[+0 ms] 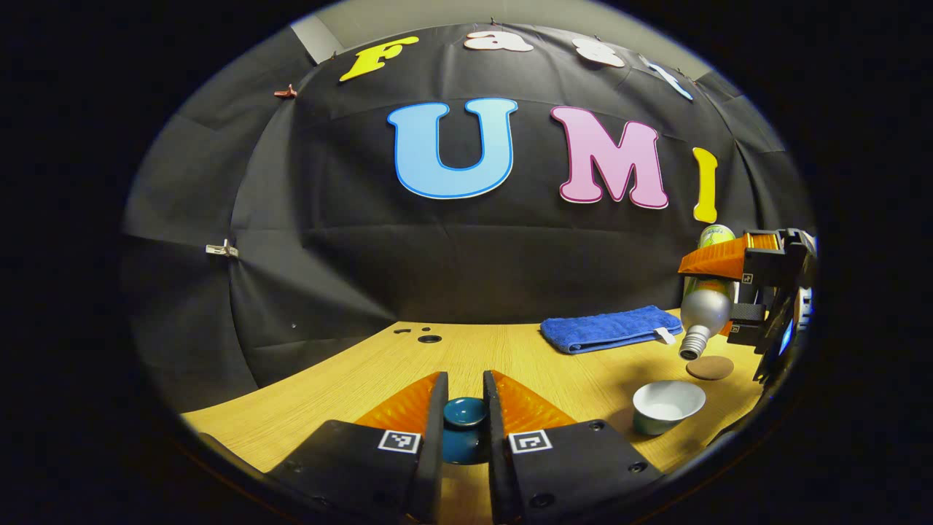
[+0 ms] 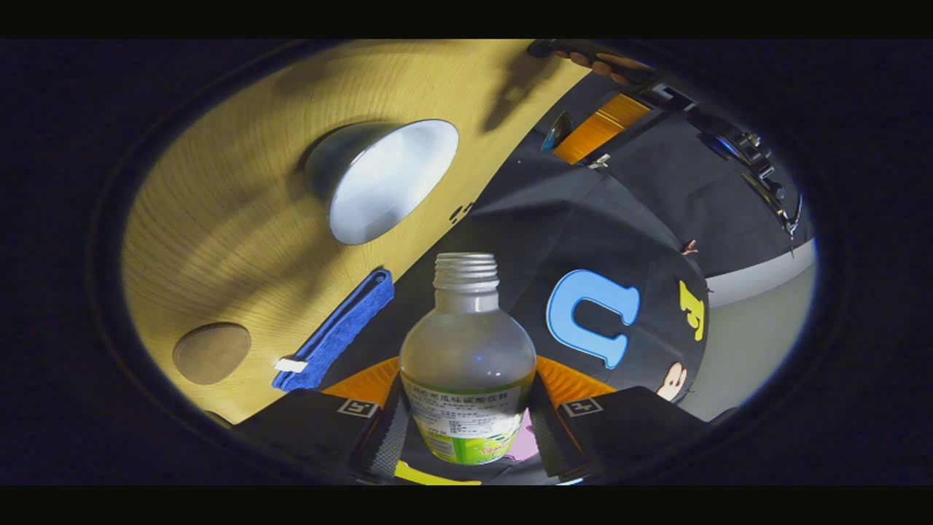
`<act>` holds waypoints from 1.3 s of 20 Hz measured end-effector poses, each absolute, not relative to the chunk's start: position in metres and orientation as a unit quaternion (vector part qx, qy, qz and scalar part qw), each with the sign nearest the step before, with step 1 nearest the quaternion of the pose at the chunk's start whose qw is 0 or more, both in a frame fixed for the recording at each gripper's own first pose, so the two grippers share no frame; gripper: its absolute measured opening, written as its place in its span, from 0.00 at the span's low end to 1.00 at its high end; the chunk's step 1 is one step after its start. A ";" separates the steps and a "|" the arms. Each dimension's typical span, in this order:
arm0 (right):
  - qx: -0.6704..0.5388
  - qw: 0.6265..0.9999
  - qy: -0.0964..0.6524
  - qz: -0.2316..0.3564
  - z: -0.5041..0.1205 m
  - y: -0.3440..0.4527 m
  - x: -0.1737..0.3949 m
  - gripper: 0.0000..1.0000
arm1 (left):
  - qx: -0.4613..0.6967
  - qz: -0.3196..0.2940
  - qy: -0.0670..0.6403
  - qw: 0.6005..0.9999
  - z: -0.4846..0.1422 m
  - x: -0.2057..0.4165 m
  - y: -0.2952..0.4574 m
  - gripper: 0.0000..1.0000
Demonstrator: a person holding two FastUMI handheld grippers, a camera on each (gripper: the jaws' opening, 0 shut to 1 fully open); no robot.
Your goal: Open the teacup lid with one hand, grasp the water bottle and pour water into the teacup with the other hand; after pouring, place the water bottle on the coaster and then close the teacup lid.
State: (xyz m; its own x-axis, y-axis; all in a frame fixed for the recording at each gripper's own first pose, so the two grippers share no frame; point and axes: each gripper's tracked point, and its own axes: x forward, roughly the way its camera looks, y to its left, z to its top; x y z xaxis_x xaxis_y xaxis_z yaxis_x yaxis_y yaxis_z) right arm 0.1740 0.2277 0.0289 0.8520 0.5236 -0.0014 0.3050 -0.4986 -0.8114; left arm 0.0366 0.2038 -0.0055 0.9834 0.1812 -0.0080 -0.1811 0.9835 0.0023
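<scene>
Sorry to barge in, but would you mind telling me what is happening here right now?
A person works two handheld tongs. The left tongs hold the teacup lid off the teacup, which stands open on the wooden table. The right tongs grip the water bottle, tipped neck-down above the cup. The coaster and a blue towel lie nearby.

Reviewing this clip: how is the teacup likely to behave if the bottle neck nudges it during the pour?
The teacup looks glazed and ceramic-like, so probably stiff and chip-prone. Its narrow foot under a wider rim suggests it may tip or skate on the smooth table if knocked. The water bottle, held mouth-down in the right tool, hangs above it, apart.
</scene>
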 end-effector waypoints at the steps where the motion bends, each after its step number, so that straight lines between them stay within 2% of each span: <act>1: -0.857 0.435 -0.245 0.124 0.029 0.229 0.173 0.75 | 0.001 0.091 0.004 0.996 -0.006 0.036 0.204 0.30; 5: -0.852 0.446 -0.245 0.122 0.031 0.224 0.171 0.75 | 0.001 0.091 0.004 0.996 -0.006 0.037 0.204 0.30; 7: -0.843 0.465 -0.245 0.118 0.036 0.219 0.170 0.75 | 0.001 0.091 0.004 0.996 -0.006 0.037 0.204 0.32; 10: -0.817 0.507 -0.253 0.107 0.052 0.211 0.163 0.75 | 0.001 0.091 0.004 0.996 -0.006 0.037 0.204 0.30; 12: -0.789 0.555 -0.245 0.101 0.062 0.197 0.160 0.75 | 0.001 0.091 0.004 0.996 -0.006 0.037 0.204 0.28; 17: -0.668 0.715 -0.176 0.103 0.073 0.152 0.151 0.76 | 0.001 0.091 0.004 0.996 -0.006 0.037 0.204 0.30; 20: -0.567 0.809 -0.121 0.097 0.073 0.118 0.149 0.73 | 0.001 0.090 0.004 0.996 -0.005 0.037 0.204 0.28; 21: -0.524 0.840 -0.100 0.099 0.070 0.108 0.148 0.76 | 0.001 0.090 0.004 0.996 -0.006 0.037 0.204 0.28; 22: -0.479 0.868 -0.080 0.103 0.066 0.099 0.147 0.73 | 0.001 0.090 0.004 0.996 -0.006 0.038 0.204 0.30; 23: -0.434 0.893 -0.062 0.106 0.067 0.090 0.150 0.76 | 0.001 0.090 0.004 0.996 -0.006 0.037 0.204 0.30; 26: -0.311 0.942 -0.025 0.124 0.057 0.080 0.152 0.76 | 0.001 0.085 0.003 0.996 -0.006 0.037 0.202 0.32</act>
State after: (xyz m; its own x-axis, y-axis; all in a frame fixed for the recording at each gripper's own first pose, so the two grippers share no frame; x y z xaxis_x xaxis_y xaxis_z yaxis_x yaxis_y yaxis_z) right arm 0.1521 0.0796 0.0570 0.9682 0.2486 -0.0294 -0.2172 0.7758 -0.5925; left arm 0.0375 0.2024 -0.0058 0.9854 0.1699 -0.0055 -0.1699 0.9855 0.0029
